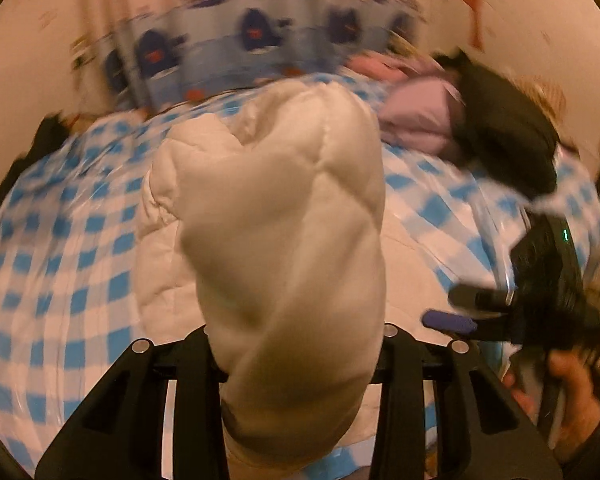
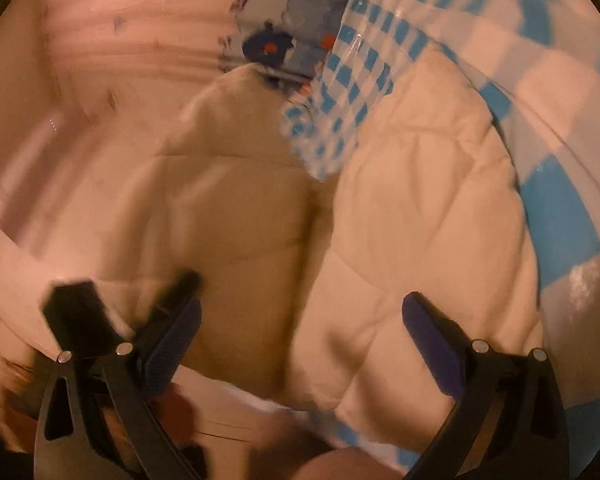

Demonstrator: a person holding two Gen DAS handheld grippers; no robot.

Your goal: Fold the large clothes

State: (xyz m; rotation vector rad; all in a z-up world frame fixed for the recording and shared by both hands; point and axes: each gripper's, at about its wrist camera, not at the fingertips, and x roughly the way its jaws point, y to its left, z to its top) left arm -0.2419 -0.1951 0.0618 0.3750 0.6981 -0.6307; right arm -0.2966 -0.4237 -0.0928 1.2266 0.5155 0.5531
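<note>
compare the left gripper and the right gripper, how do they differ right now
The left gripper is shut on the cream puffy jacket, a bunched fold rising between its fingers. The right gripper is open, fingers wide apart, holding nothing, with the jacket spread beyond it. Both are black and sit above the blue checked sheet.

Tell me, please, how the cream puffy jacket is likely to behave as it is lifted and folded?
The cream puffy jacket probably lifts floppy: it bulges and droops around the left hand-held gripper clamping it. Its quilted padding suggests it is light for its bulk and may spring back from creases. Its smooth shell might slide on the checked sheet.
</note>
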